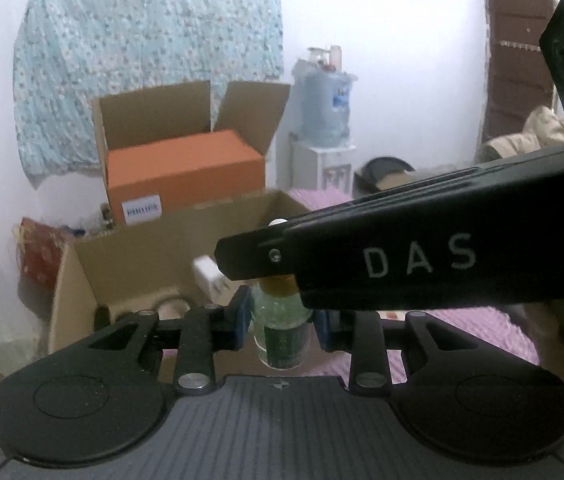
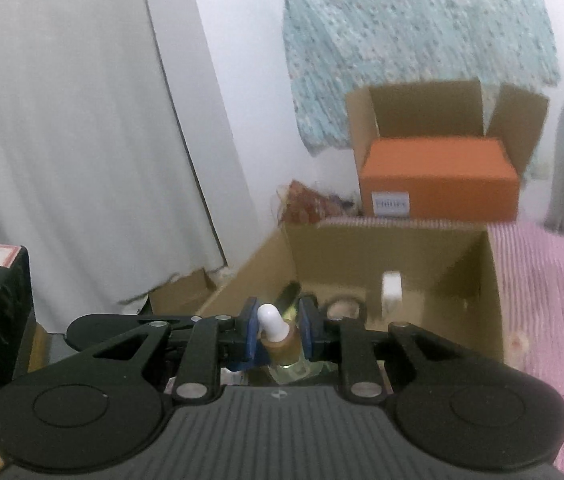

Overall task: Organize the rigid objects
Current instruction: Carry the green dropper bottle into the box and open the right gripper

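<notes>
A small clear glass dropper bottle (image 1: 280, 332) with a green label hangs above the pink cover. My left gripper (image 1: 282, 320) is shut on the bottle's body, a blue pad pressing each side. The right gripper's black finger (image 1: 341, 256) comes in from the right across the bottle's top. In the right wrist view my right gripper (image 2: 280, 332) is shut on the brown collar (image 2: 278, 350) under the white rubber bulb (image 2: 270, 318). The glass body (image 2: 289, 372) shows just below the pads.
An open cardboard box (image 1: 130, 264) (image 2: 361, 252) stands just ahead, with a white plug adapter (image 1: 208, 280) (image 2: 391, 292) and a tape roll (image 2: 341, 306) inside. Behind it is an orange box (image 1: 186, 172) in a second carton. Pink bedcover (image 2: 541, 300) lies right; a water dispenser (image 1: 325, 108) stands further back.
</notes>
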`<state>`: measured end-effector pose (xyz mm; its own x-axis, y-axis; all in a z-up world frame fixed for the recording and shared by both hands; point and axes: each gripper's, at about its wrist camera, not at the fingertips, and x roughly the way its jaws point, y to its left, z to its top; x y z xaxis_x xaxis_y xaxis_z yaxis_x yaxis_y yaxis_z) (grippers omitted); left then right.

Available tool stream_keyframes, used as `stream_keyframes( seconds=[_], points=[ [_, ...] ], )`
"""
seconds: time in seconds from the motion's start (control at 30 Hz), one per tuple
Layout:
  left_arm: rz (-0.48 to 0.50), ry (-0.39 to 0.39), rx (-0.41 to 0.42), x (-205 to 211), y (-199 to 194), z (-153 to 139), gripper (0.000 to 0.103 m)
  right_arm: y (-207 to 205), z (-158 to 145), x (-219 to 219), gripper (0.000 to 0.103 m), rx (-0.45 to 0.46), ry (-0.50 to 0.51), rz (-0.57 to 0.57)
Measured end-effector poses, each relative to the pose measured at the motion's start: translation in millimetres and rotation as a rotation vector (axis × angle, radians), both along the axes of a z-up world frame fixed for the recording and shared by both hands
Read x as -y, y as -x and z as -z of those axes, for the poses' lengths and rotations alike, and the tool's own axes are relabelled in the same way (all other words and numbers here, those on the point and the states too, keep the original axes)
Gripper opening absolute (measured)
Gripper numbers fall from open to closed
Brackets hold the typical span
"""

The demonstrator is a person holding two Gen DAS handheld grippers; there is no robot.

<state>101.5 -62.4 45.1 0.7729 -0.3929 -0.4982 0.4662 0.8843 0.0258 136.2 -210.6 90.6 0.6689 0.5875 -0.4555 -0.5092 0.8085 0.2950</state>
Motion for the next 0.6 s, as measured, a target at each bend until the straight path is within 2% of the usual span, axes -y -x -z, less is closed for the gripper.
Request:
stream_keyframes(
  seconds=[0.1,0.27,0.4,0.6],
  points=[
    [-0.008,0.022,-0.011,-2.1,-20.7,-6.6,0.031,-19.8,-10.0,-1.0,0.023,0.012,-0.002,-0.016],
    [-0.025,0.051,-0.112,-2.4,-67.2,-5.0,0.031,-70.2,-6.9,-2.0,0.023,-0.047,-0.009,-0.042],
    [-0.048,0.036,-0.215,0.3,-104.1,12.2,0.031,-114.6,14.8,-4.2,0.023,-0.142,-0.012,-0.054],
    [-0.095,0.012,-0.338,0.4,-143.9,41.9,0.032,-158.4,57.1,-9.1,0.023,-0.283,-0.035,-0.054]
  ],
)
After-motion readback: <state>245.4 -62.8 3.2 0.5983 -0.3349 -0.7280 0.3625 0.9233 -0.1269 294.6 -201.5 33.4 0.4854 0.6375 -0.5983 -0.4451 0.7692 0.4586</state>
